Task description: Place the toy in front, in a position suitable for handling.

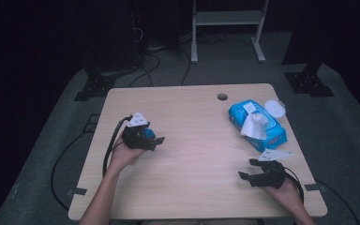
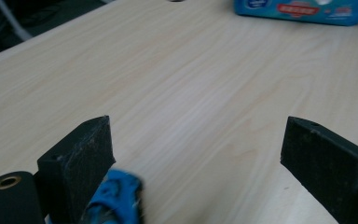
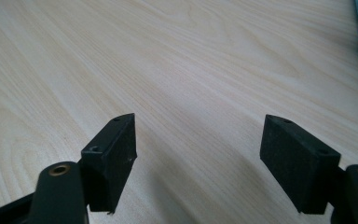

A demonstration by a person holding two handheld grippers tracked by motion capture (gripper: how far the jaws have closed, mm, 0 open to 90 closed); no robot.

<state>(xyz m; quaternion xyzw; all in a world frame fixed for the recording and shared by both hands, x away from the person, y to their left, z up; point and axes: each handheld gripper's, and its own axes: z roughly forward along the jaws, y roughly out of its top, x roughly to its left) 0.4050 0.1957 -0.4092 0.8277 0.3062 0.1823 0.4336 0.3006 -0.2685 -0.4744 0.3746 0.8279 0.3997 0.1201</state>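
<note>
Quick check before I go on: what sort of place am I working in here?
Most likely a lab or recording room, not a home. A plain wooden table with a cable hole stands on grey carpet, cables trail across the floor toward dark equipment stands, and a white metal frame stands behind.

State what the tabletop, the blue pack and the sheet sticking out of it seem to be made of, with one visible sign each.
Tabletop: probably wood-look laminate, matt; pale printed-looking grain, smooth even surface.
Blue pack: soft plastic film, slightly glossy; it sags and shows printed labels.
Sheet: likely a non-woven wipe or tissue; white, limp and crumpled where it stands up from the pack's opening.
</note>
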